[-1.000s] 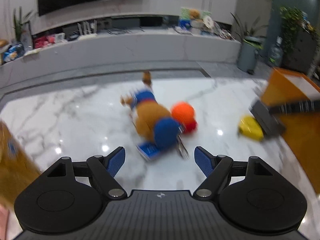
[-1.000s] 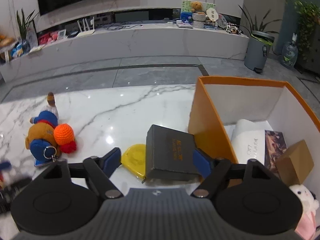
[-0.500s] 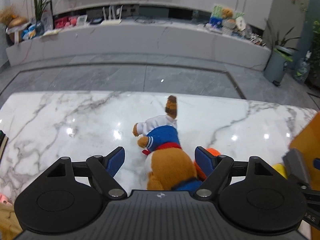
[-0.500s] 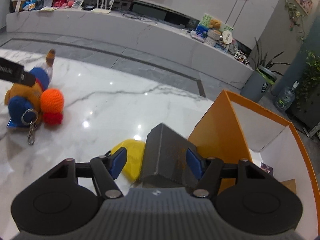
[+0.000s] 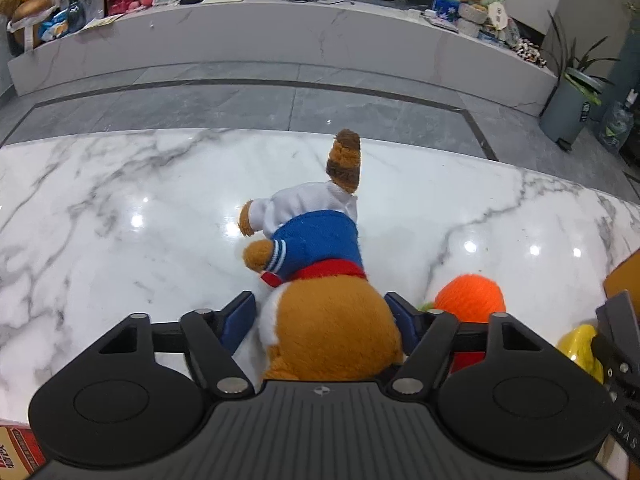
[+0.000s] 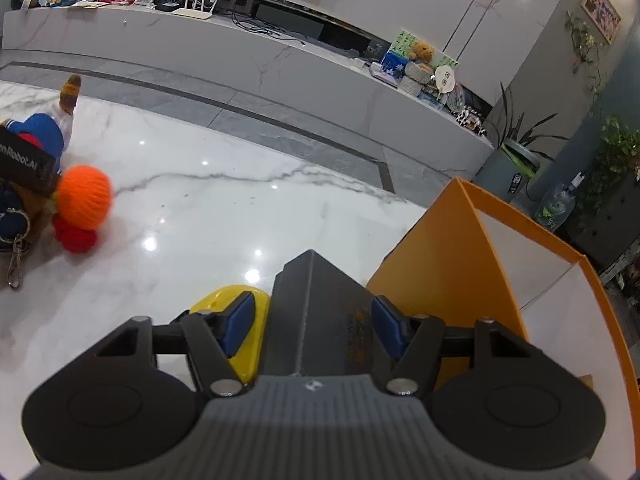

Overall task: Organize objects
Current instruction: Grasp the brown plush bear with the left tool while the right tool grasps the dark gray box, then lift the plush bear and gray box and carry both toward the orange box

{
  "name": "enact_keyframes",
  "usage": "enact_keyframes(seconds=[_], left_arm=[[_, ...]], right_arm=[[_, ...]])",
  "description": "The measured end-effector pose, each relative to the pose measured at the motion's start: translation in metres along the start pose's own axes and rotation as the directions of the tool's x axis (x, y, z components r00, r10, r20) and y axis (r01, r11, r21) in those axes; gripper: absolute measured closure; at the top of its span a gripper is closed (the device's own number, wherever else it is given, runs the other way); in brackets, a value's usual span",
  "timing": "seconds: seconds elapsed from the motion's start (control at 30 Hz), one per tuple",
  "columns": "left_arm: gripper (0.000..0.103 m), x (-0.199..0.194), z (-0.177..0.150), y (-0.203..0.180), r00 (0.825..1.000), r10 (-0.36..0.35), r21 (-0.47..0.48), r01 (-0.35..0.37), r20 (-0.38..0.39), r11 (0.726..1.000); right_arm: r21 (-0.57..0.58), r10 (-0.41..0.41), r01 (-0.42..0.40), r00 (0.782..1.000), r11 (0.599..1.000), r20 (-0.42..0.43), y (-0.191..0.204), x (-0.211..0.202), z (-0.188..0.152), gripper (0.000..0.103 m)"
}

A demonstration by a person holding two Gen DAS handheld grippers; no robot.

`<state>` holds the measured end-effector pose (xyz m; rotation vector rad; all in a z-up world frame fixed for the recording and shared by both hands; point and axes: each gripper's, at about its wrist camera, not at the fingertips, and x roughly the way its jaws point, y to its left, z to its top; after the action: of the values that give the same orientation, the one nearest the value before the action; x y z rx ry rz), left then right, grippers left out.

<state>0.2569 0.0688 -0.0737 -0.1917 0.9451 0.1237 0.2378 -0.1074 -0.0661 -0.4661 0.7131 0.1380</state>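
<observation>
Since a second ago: both grippers have swung in over their targets, jaws narrowing.
Left gripper [image 5: 320, 314]: closing around the plush fox [image 5: 320, 292], which lies on the marble table [image 5: 120, 208]; right pad touches its fur, left pad just shy.
Right gripper [image 6: 310, 326]: closing on the dark grey box [image 6: 320, 312] beside the orange bin [image 6: 452, 264]; small gaps show at both pads.
Step in hand: twin grasp, not yet firm.
Nearby: orange knit ball [image 5: 468, 296], yellow item [image 6: 240, 300].
Next move: finish the squeeze, lift clear, carry to the bin, probably.
</observation>
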Motion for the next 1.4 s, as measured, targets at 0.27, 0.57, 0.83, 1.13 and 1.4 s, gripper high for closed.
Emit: enact_keyframes(seconds=[0.27, 0.57, 0.83, 1.13, 1.4], left_arm=[[0.036, -0.021, -0.028, 0.003, 1.0, -0.017, 0.053, 0.018, -0.009, 0.998], [0.036, -0.061, -0.083, 0.002, 0.999, -0.014, 0.146, 0.018, -0.029, 0.989], [0.036, -0.095, -0.132, -0.013, 0.999, -0.035, 0.199, 0.043, -0.041, 0.979], [0.036, -0.101, -0.14, -0.041, 0.995, -0.04, 0.262, 0.063, -0.093, 0.963], [0.035, -0.102, -0.143, -0.055, 0.989, -0.052, 0.303, 0.092, -0.136, 0.949]], right_arm=[[0.004, 0.021, -0.021, 0.999, 1.0, -0.027, -0.003, -0.003, -0.001, 0.05], [0.135, 0.15, -0.143, 0.988, 0.981, -0.045, -0.021, -0.031, -0.001, 0.058], [0.257, 0.307, -0.274, 0.946, 0.927, -0.099, -0.039, -0.059, -0.019, 0.06], [0.308, 0.338, -0.286, 0.932, 0.907, -0.128, -0.042, -0.085, -0.042, 0.06], [0.467, 0.519, -0.413, 0.847, 0.782, -0.119, -0.056, -0.092, -0.059, 0.06]])
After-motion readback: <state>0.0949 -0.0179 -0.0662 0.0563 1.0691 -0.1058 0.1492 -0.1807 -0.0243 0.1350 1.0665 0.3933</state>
